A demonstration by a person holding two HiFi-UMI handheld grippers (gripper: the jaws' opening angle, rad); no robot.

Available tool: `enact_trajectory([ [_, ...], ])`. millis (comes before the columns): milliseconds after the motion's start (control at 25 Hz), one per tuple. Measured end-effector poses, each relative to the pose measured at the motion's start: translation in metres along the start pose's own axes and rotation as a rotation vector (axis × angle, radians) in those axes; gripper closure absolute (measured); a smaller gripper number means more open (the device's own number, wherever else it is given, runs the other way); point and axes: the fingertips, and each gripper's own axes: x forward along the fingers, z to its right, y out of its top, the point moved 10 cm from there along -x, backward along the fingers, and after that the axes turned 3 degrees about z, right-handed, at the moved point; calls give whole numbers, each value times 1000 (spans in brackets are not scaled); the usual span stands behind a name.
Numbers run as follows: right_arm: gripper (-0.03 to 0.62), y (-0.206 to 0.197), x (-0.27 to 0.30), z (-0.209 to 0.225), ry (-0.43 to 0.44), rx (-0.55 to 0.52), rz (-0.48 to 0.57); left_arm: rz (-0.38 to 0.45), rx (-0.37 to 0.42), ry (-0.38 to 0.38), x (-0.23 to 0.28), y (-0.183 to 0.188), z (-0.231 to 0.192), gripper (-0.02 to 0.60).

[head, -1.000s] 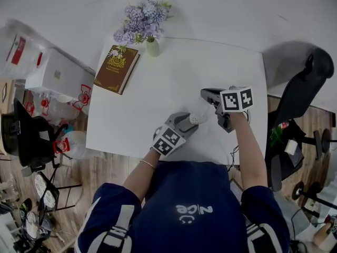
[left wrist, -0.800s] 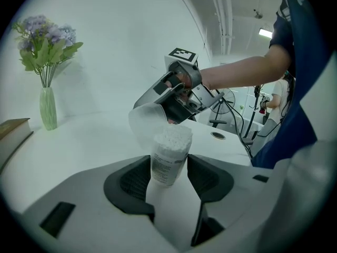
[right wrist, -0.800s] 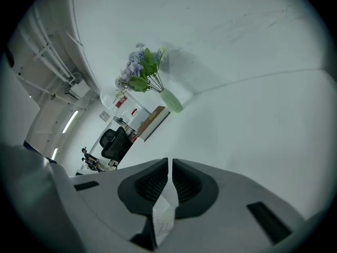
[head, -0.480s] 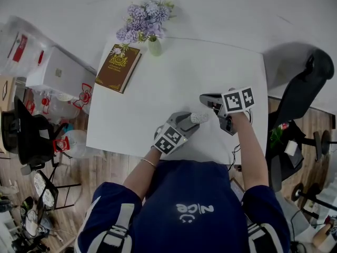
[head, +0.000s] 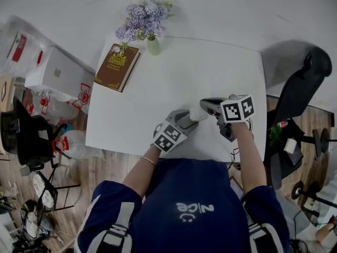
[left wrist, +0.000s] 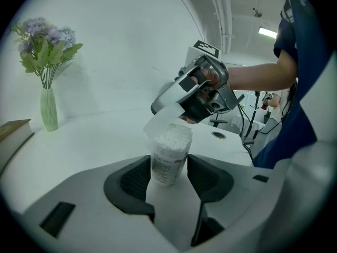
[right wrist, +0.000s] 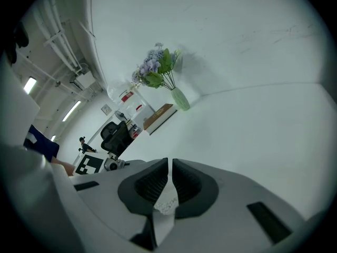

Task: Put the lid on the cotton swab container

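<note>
We stand over a white table [head: 174,78] that fills the middle of the head view, with our navy shirt [head: 184,204] taking up the bottom of that view. A black office chair [head: 305,83] sits off the table's right edge. Far back on the table's left corner lies a brown book [head: 117,67] with a gold design on its cover. Just beside the book stands a slim green vase [left wrist: 48,109] of purple flowers [head: 143,21].

Near the table's front edge we hold both grippers, their tips close together. The left gripper [left wrist: 169,168] points slightly downward, and its jaws are clamped on the cotton swab container [left wrist: 171,149]. The container stands upright on the table between the two dark pads, with its open top showing the white swab heads packed inside.

The right gripper [right wrist: 169,186] reaches in from the right, and its jaws are nearly together, pinching the translucent lid [left wrist: 160,121]. In the right gripper view we see this lid edge-on as a thin strip between the pads. In the left gripper view the lid hangs tilted at the far side of the container's mouth, right by the rim and not seated on it. We cannot tell whether its lower edge touches the rim.
</note>
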Motion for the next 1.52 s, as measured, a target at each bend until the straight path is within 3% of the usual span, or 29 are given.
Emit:
enact_trajectory([
  [560, 537, -34, -18, -35, -83, -90, 76, -1, 6, 5, -1, -2, 4, 345],
  [720, 537, -45, -22, -42, -111, -110, 138, -1, 10, 7, -1, -1, 4, 345],
  [920, 537, -62, -21, -51, -187, -232, 217, -1, 9, 5, 0, -2, 4, 345],
  [1080, 537, -68, -19, -53, -220, -247, 258, -1, 10, 6, 0, -2, 3, 345],
  [1280, 537, -75, -17, -62, -288, -424, 262, -2, 11, 8, 1, -2, 5, 345],
  [1520, 537, -78, -15, -65, -330, -451, 275, -2, 10, 8, 1, -2, 4, 344],
])
